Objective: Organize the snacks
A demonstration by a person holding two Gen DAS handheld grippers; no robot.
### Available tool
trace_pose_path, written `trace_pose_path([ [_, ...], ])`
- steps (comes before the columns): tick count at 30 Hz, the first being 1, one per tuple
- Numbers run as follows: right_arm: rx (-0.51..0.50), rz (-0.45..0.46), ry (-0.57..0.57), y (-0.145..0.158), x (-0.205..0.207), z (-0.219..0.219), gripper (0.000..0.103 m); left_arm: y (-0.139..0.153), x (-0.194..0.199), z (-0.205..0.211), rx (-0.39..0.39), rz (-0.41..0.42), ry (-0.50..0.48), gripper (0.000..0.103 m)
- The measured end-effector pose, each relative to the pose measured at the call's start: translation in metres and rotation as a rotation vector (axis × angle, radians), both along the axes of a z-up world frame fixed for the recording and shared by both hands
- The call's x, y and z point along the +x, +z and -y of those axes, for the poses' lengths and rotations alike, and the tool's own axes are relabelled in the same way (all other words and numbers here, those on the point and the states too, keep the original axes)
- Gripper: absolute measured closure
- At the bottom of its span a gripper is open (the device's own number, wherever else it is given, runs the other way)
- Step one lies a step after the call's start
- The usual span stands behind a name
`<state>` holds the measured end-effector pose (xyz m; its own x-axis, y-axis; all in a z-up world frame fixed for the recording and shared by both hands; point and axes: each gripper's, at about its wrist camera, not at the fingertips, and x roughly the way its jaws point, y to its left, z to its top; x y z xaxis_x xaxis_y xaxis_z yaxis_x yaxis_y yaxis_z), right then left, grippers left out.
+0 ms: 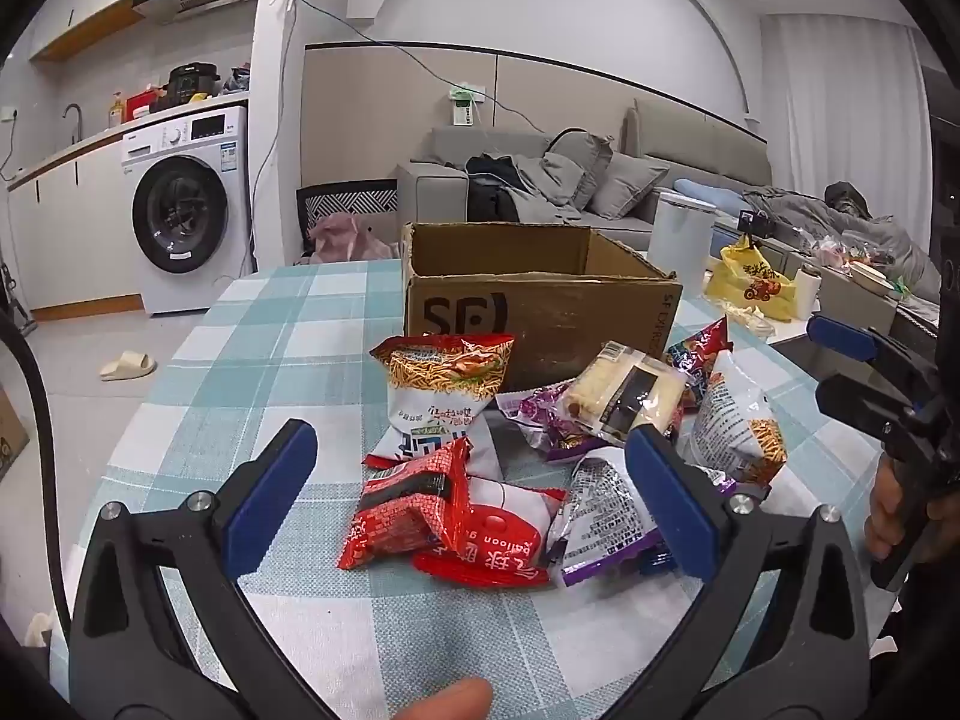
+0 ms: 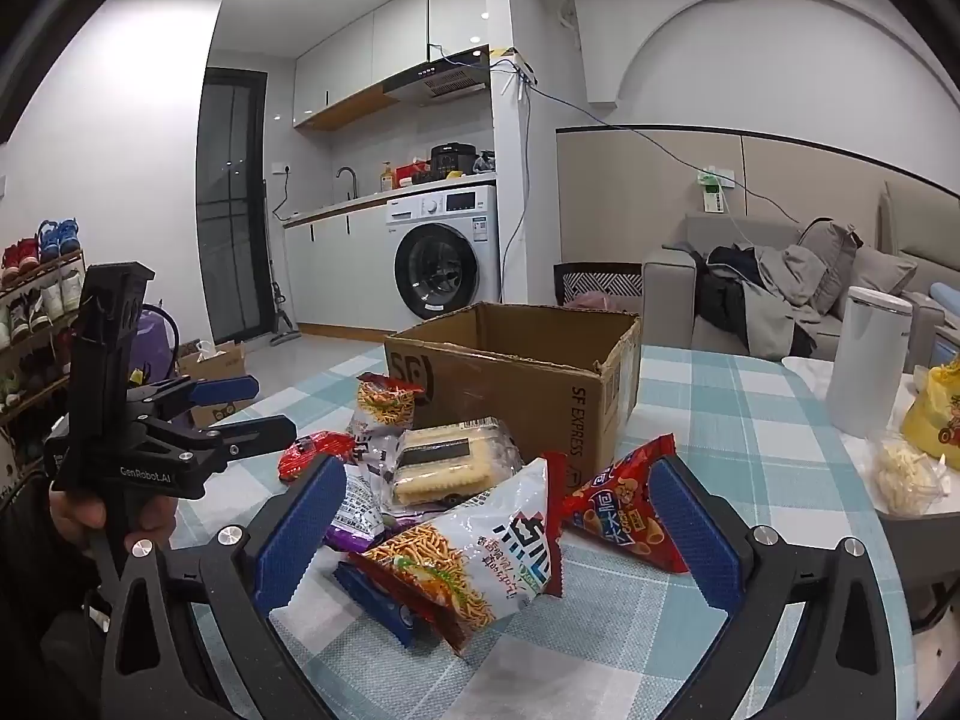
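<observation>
- An open cardboard box (image 1: 540, 306) marked SF is standing on a table with a teal checked tablecloth (image 1: 282, 336); its flaps are up, and the part of its inside that is showing in either view is looking bare, though the floor of it is hidden from both cameras.
- The snacks are lying in a loose heap on the cloth just in front of the box, none of them showing inside it.
- Nearest the box's front wall, a noodle-snack bag (image 1: 447, 387) is leaning almost upright, and a clear-wrapped pack of biscuits (image 1: 630, 390) is lying beside it, resting on a purple packet (image 1: 540, 420).
- Further out from the box, a crumpled red packet (image 1: 408, 510) is sitting on a flat red pack (image 1: 498, 540), with a white and purple packet (image 1: 600, 516) just beside them.
- By the box's right corner, a second noodle-snack bag (image 2: 474, 546) and a red cone-snack bag (image 2: 630, 510) are lying side by side, a small blue packet (image 2: 372, 594) poking out under the noodle bag.
- The left gripper (image 1: 468, 492) is hovering over the red packets with its blue pads spread wide, holding nothing.
- The right gripper (image 2: 498, 534) is likewise gaping, its pads straddling the second noodle bag without touching it.
- Beyond the box, a white canister (image 2: 864, 360) and a yellow plastic bag (image 1: 756, 285) are standing on a lower surface.
</observation>
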<state>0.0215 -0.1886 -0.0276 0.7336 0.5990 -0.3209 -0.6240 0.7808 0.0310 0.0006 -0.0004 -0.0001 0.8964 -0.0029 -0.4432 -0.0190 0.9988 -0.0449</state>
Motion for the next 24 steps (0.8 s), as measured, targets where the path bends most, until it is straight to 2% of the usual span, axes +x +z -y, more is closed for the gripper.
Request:
trace_pose_path([
  [24, -0.005, -0.01, -0.001, 0.0, 0.0007, 0.0014, 0.0, -0.0001, -0.0004, -0.0008, -0.014, 0.005, 0.0, 0.0],
])
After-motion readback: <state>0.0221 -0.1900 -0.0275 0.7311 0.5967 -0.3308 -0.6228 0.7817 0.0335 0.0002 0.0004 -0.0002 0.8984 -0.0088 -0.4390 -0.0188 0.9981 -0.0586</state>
